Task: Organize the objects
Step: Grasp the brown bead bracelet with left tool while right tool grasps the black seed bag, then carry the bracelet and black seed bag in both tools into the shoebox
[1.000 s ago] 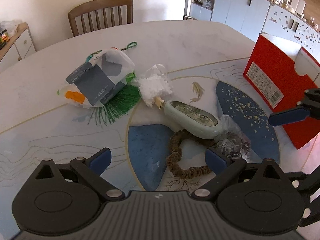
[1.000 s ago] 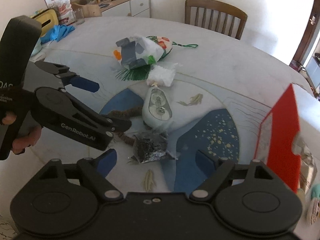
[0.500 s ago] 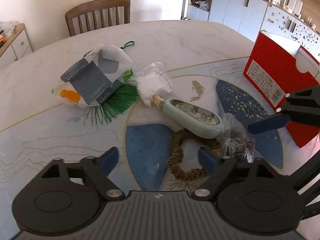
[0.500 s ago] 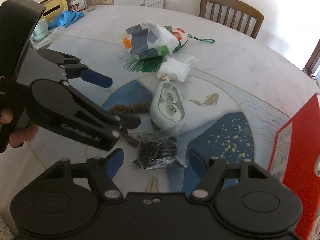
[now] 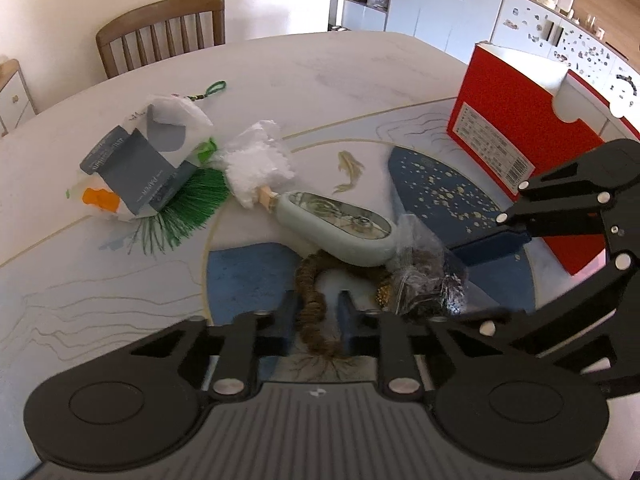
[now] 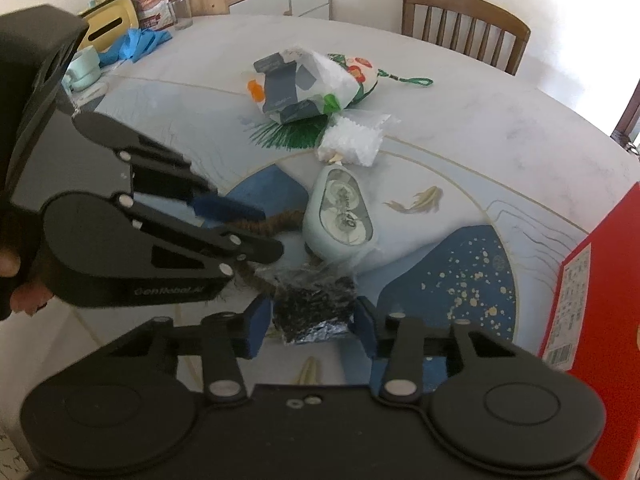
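In your left wrist view, your left gripper (image 5: 318,314), low at centre, has just been closing and now pinches the brown braided ring (image 5: 310,300) between its blue pads (the ring's far side runs under the pale green case (image 5: 340,228)). Just right of that, your right gripper (image 6: 314,322) has also just been closing and clamps the clear bag of dark bits (image 6: 314,304), low at centre in its own view. The red box (image 5: 520,140) stands at upper right.
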